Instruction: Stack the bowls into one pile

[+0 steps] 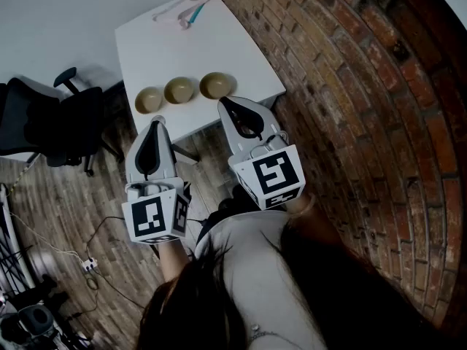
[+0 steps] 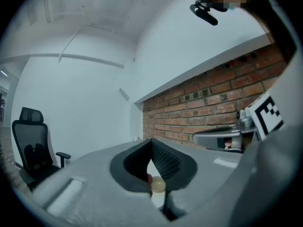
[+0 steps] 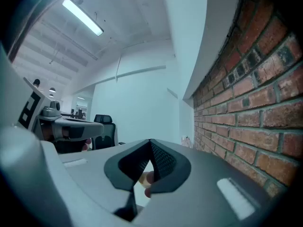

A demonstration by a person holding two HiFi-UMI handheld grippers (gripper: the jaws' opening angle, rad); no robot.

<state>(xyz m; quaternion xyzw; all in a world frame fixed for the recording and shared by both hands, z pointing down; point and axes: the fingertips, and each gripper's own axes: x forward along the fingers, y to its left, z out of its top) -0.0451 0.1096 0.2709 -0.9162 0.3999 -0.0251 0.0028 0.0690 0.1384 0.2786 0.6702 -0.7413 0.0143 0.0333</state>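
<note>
- Left bowl (image 1: 149, 99), middle bowl (image 1: 179, 90), right bowl (image 1: 217, 85): unstacked, in one row along the table's (image 1: 241, 46) near edge.
- Left gripper (image 1: 155, 122): jaws closed tip to tip, nothing between.
- Right gripper (image 1: 224, 102): jaws likewise closed and empty, nearest the right bowl.

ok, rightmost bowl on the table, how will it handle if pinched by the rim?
The right bowl keeps an even round rim, so it is probably stiff, and likely light for its size. Its smooth, rounded wall may slip or tilt in a pinch. It sits upright near the table edge, so a push could slide it off.
</note>
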